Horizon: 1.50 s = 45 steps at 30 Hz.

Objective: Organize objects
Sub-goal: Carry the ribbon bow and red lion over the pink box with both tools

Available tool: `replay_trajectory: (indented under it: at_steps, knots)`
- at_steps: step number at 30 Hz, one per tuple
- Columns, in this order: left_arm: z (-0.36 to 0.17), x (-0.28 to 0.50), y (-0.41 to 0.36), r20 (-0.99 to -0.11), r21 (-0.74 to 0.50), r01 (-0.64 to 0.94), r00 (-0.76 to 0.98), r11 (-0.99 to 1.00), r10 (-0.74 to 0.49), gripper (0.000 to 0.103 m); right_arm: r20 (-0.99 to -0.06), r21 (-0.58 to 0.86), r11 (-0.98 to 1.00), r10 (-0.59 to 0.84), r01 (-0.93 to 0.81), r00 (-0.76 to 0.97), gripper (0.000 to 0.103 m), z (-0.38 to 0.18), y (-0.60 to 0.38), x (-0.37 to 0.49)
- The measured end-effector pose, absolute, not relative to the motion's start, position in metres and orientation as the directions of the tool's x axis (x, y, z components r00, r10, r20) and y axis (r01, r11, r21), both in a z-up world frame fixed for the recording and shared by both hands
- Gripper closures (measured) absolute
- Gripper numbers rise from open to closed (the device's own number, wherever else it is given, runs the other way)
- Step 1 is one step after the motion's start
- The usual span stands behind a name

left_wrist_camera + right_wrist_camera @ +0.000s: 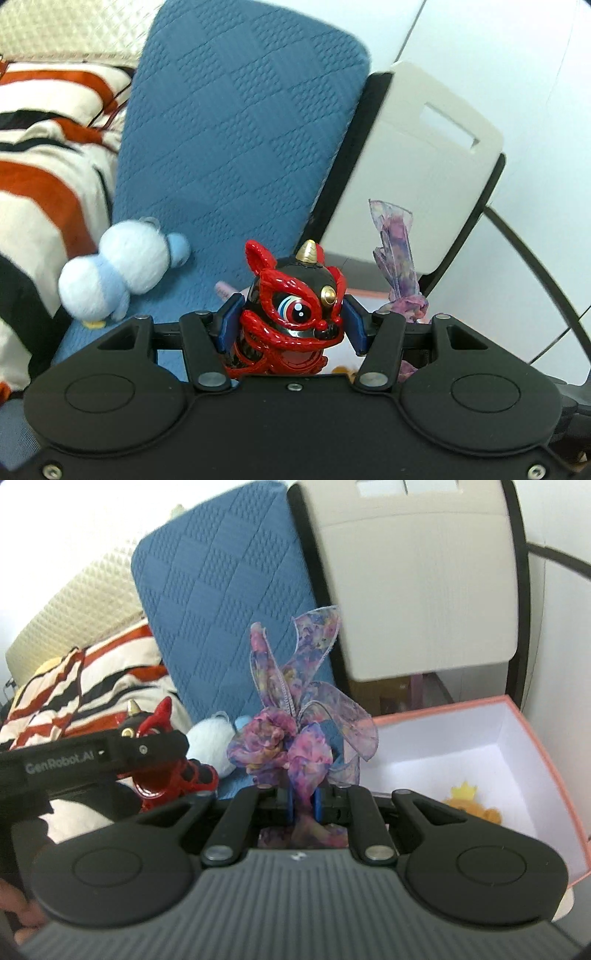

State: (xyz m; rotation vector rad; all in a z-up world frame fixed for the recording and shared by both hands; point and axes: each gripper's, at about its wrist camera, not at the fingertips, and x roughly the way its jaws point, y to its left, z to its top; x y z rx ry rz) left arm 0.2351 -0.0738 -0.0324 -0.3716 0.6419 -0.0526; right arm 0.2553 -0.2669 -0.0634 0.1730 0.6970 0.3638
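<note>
My left gripper [290, 321] is shut on a red and black lion-dance figurine [291, 314] with a gold horn, held above the blue seat; the figurine also shows in the right wrist view [166, 753]. My right gripper [303, 805] is shut on a purple floral ribbon bow [295, 716], held upright; the bow also shows in the left wrist view [397, 258]. A pink box [546, 768] with a white inside stands open at the right, with an orange plush toy [476, 808] in it.
A light blue and white plush [122, 269] lies on the blue quilted cushion [229, 122]. A striped white, orange and black blanket [44, 177] lies to the left. A white chair back [417, 579] with a black frame rises behind the box.
</note>
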Motion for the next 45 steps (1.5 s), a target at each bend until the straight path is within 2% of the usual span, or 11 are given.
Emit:
replay_trajectory:
  at_steps: [8,15,26,33,38,45]
  knots:
    - [-0.015,0.26,-0.114,-0.547,-0.355,-0.025,0.816,0.935,-0.186,0.049,-0.563,0.27,0.93,0.364,-0.251,0.742,0.089,-0.043,-0.308,0.27]
    - [-0.038,0.282,-0.155,-0.567,-0.37,0.0,0.792,0.929,-0.225,0.049,-0.587,0.258,0.95,0.299,-0.176,0.752,0.088,-0.056,-0.357,0.286]
    - [-0.117,0.319,-0.21,-0.686,-0.36,-0.02,0.683,0.933,-0.25,0.049,-0.712,0.242,0.97,0.188,-0.015,0.676,0.088,-0.133,-0.433,0.305]
    - [-0.166,0.331,-0.23,-0.763,-0.323,-0.041,0.602,0.945,-0.235,0.049,-0.786,0.196,0.98,0.145,0.02,0.602,0.087,-0.189,-0.453,0.31]
    - [-0.186,0.337,-0.241,-0.792,-0.316,-0.052,0.565,0.947,-0.233,0.049,-0.832,0.192,0.981,0.143,0.036,0.537,0.087,-0.222,-0.46,0.314]
    - [-0.197,0.345,-0.248,-0.817,-0.295,-0.05,0.53,0.954,-0.225,0.049,-0.847,0.212,0.976,0.162,0.042,0.506,0.087,-0.244,-0.464,0.32]
